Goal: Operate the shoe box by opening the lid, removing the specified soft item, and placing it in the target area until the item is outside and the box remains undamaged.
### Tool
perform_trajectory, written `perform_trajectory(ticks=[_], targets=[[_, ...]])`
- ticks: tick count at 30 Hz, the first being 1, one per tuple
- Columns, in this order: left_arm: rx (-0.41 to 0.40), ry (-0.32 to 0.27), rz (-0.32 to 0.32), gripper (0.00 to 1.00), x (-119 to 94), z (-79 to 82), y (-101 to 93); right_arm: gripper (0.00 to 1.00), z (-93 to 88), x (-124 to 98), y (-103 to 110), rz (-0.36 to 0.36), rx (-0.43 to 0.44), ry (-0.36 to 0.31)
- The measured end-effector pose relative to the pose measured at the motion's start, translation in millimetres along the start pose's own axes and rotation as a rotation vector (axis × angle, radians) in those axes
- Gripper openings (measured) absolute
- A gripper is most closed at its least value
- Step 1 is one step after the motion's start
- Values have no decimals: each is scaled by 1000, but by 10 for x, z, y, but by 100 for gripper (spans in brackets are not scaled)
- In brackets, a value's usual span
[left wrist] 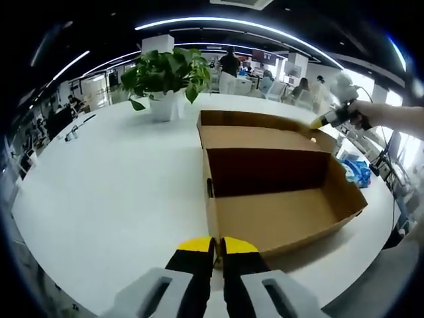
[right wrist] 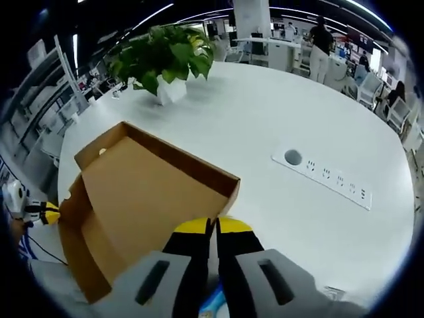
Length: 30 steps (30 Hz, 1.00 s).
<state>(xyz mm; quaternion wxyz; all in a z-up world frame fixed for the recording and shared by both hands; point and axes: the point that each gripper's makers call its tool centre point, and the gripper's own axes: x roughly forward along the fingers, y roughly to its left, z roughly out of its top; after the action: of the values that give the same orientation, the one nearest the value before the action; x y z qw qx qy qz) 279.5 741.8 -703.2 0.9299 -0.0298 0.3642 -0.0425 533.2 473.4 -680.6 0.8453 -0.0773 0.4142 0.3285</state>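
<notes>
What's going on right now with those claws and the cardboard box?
Both claws shut, empty: left claw, right claw. Shoe box open, lid back. Potted plant stands behind, clear.

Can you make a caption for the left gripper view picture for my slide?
Shut left gripper faces an open cardboard shoe box on a white table, potted plant behind, right gripper touching its lid.

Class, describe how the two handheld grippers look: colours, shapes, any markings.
Both match. The left gripper and the right gripper each have two black jaws with yellow tips, rising from pale grey housings with dark slot-shaped recesses. No cables or lettering are visible on them.
</notes>
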Motion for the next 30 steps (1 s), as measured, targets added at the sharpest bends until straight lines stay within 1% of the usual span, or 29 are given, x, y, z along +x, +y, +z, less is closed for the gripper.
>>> perform_trajectory(ticks=[3, 12, 23, 30], targets=[[0, 0, -3, 3, 1, 0, 1, 1, 40, -53, 15, 0, -12, -16], [17, 4, -5, 4, -6, -1, -9, 0, 153, -186, 40, 1, -10, -64], [26, 5, -9, 4, -14, -1, -18, 0, 219, -408, 120, 5, -18, -123], [29, 5, -14, 4, -16, -1, -26, 0, 228, -552, 187, 10, -31, -158]])
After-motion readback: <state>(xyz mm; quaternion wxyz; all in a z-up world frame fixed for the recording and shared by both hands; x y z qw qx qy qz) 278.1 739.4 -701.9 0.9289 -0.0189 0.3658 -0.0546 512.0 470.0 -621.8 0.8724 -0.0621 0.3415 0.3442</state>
